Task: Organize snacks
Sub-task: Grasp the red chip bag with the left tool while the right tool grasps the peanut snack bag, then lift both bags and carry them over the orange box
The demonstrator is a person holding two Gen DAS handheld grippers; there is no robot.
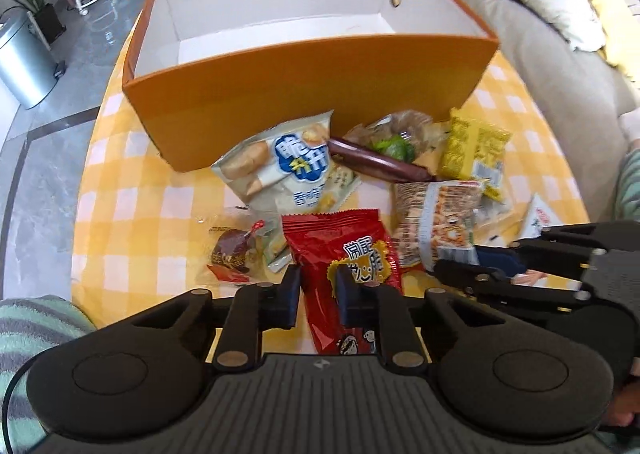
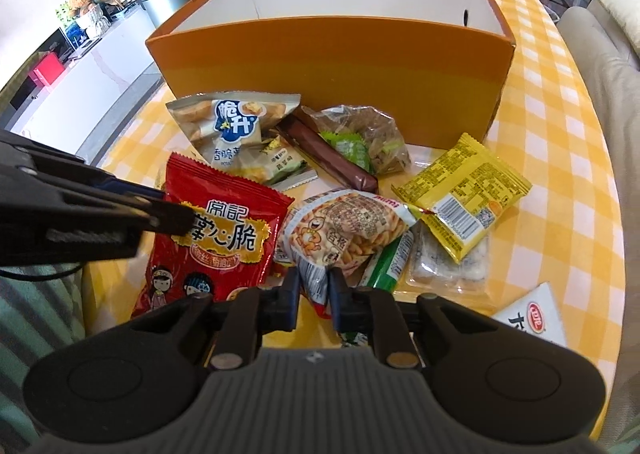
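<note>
An empty orange box (image 1: 320,94) (image 2: 332,74) stands at the back of a yellow checked table. Snack packs lie in a heap in front of it. My left gripper (image 1: 318,292) is shut on the near end of a red snack bag (image 1: 344,254) (image 2: 212,238). My right gripper (image 2: 314,294) is shut on the corner of a white-and-orange noodle-snack bag (image 2: 348,230) (image 1: 440,222). Each gripper shows in the other's view, the right one (image 1: 460,270) and the left one (image 2: 176,218).
A grey-blue chip bag (image 2: 236,122), a brown sausage (image 2: 332,158), a clear bag with green (image 2: 368,142), a yellow pack (image 2: 464,190), a white pack (image 2: 536,318) and small wrapped sweets (image 1: 236,250) lie around. A sofa (image 1: 540,34) stands right, a metal bin (image 1: 20,58) left.
</note>
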